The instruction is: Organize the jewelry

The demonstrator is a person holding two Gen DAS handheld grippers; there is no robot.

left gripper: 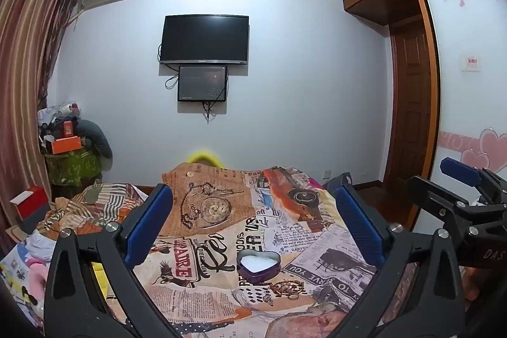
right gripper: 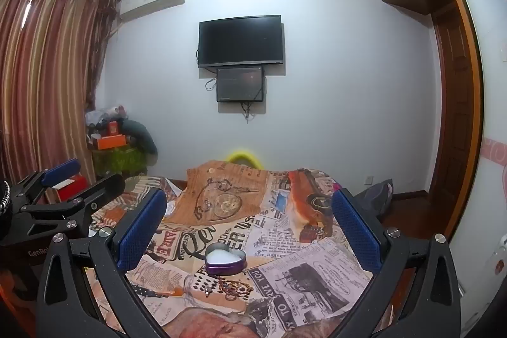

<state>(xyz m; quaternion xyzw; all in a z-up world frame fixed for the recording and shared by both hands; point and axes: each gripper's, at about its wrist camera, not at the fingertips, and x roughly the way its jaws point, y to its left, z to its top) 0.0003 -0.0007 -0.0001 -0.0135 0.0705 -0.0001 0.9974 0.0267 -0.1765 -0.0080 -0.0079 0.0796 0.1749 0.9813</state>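
- Both the left gripper (left gripper: 253, 224) and the right gripper (right gripper: 248, 227) are held spread wide; nothing is gripped.
- Jewelry (left gripper: 286, 289) is heaped on the cloth (left gripper: 317, 243), just before the tin.
- A heart-shaped tin (left gripper: 258, 265) is seen open, white-lined, otherwise unfilled.

Bedspread (left gripper: 221, 315) bare around heart tin (left gripper: 258, 266) (jewelry (left gripper: 285, 289) just beside).

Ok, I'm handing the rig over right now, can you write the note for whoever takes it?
Left gripper: open, empty, held above the bed.
Right gripper: open, empty, alongside it.
Purple heart-shaped tin: lidless, white lining showing, nothing visible inside, sitting on the newspaper-print bedspread.
Small pile of bead bracelets and rings: loose on the bedspread just in front of the tin.
Done: nothing packed yet.
Left: move each piece from the pile into the tin.
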